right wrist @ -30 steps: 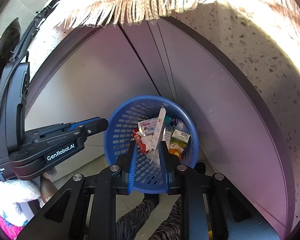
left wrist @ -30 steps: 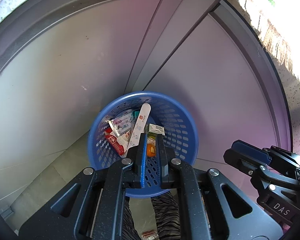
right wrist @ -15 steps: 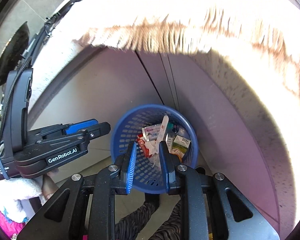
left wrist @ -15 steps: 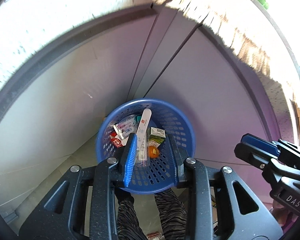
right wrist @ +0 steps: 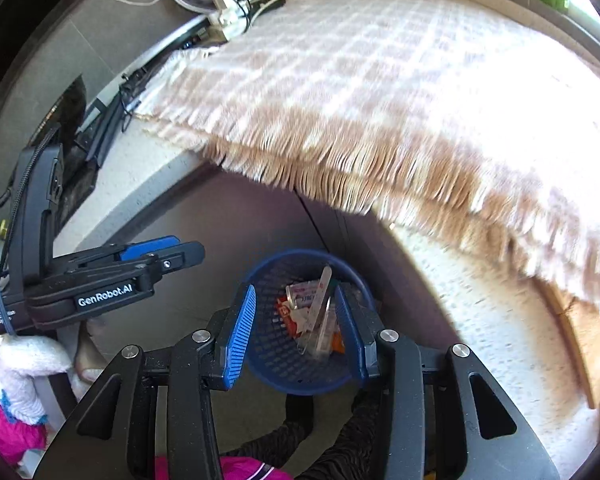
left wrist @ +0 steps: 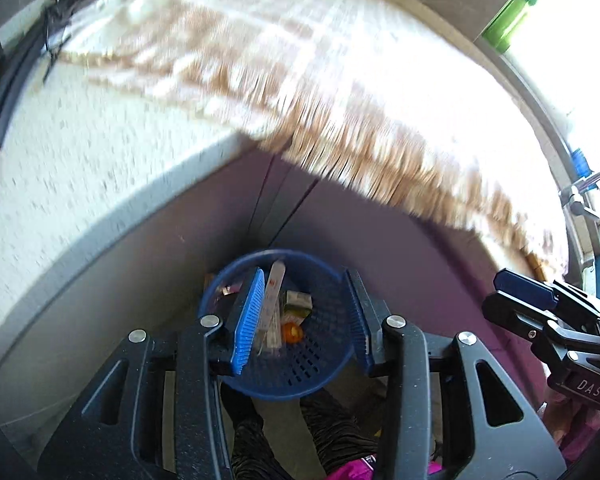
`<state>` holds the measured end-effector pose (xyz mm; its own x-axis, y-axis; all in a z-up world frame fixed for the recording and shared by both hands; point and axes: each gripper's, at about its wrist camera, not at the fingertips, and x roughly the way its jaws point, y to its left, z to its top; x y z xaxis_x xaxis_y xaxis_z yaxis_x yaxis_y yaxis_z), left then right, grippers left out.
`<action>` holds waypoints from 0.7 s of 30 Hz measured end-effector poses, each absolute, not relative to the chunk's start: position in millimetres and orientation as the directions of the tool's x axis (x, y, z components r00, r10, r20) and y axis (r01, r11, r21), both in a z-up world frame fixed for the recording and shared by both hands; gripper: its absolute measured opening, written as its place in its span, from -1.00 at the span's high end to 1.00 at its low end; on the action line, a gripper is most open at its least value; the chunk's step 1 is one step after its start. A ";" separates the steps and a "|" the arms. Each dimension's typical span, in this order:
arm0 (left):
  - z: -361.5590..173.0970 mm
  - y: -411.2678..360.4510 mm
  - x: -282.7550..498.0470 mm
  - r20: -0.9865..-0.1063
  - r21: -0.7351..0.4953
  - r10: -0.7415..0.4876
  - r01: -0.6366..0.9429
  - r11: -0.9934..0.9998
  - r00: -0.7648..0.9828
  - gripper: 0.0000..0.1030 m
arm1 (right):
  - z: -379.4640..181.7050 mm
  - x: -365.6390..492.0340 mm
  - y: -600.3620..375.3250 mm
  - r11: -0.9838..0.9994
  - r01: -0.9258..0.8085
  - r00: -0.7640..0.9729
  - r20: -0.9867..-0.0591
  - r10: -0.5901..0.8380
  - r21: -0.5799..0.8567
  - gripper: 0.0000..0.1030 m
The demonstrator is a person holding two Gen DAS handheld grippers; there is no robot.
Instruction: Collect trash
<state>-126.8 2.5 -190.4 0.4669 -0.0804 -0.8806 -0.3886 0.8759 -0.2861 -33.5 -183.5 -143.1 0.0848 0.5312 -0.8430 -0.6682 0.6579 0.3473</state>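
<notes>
Blue basket (left wrist: 320,376) is standing on the floor at the foot of the grey cabinet doors (left wrist: 380,248), holding the collected trash: a long white tube (left wrist: 274,292), a small green carton (left wrist: 298,301), an orange piece (left wrist: 292,333) and red-and-white wrappers (right wrist: 296,304). Print on the wrappers is too small to read, and the basket's near rim is being hidden behind the tool arms in both wrist views. Left tool (left wrist: 302,324) is hanging above the basket with its jaws spreading and nothing between the pads; right tool (right wrist: 296,332) is likewise opening, empty, over the same basket. Each tool is also showing at the edge of the other's view, cut off by the frame. Below the basket, striped trouser legs (left wrist: 332,420) of the person are partly showing. Farther out, the speckled bench (left wrist: 80,152) and its fringed checked cloth (right wrist: 360,92) are smearing with motion blur and washing out in sunlight at right. Compared with a second earlier, both tools were pinched onto the basket's near rim and are now released; the basket is appearing smaller and lower, and the bench top, formerly barely in view, is filling the upper half.
</notes>
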 end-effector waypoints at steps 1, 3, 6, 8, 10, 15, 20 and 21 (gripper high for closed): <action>-182.2 1.7 -125.4 -0.875 -0.285 -0.074 -0.385 0.878 0.479 0.21 | -136.7 -31.2 -186.7 0.658 -0.667 0.094 -0.837 0.539 0.349 0.20; -166.4 1.2 -122.3 -0.859 -0.289 -0.066 -0.373 0.881 0.508 0.21 | -123.8 -25.8 -193.1 0.659 -0.664 0.114 -0.823 0.557 0.354 0.13; -139.3 -2.2 -114.3 -0.834 -0.295 -0.060 -0.352 0.888 0.548 0.12 | -101.4 -16.1 -201.4 0.661 -0.659 0.151 -0.798 0.583 0.358 0.10; -120.7 -5.7 -109.3 -0.812 -0.298 -0.055 -0.333 0.894 0.581 -0.04 | -86.5 -8.7 -206.7 0.663 -0.655 0.175 -0.781 0.599 0.362 0.10; -100.0 -8.4 -103.1 -0.789 -0.299 -0.049 -0.313 0.902 0.612 -0.09 | -71.6 -0.7 -211.2 0.664 -0.653 0.200 -0.763 0.615 0.365 0.09; -56.7 -17.9 -83.0 -0.740 -0.306 -0.047 -0.273 0.912 0.671 -0.31 | -35.7 16.1 -224.0 0.664 -0.659 0.274 -0.710 0.648 0.352 -0.10; -21.5 -34.0 -74.7 -0.679 -0.289 -0.027 -0.234 0.929 0.733 -0.56 | -7.5 32.4 -237.0 0.663 -0.660 0.328 -0.658 0.678 0.353 -0.27; -14.6 -35.9 -73.4 -0.667 -0.286 -0.022 -0.229 0.931 0.745 -0.63 | -3.0 35.2 -239.1 0.663 -0.659 0.337 -0.649 0.682 0.355 -0.29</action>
<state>-73.4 -35.9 -14.6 0.7451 -0.0216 -0.6666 -0.2288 0.9305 -0.2859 35.2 -239.1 -3.0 0.3370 0.6820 -0.6490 -0.6591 0.6632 0.3546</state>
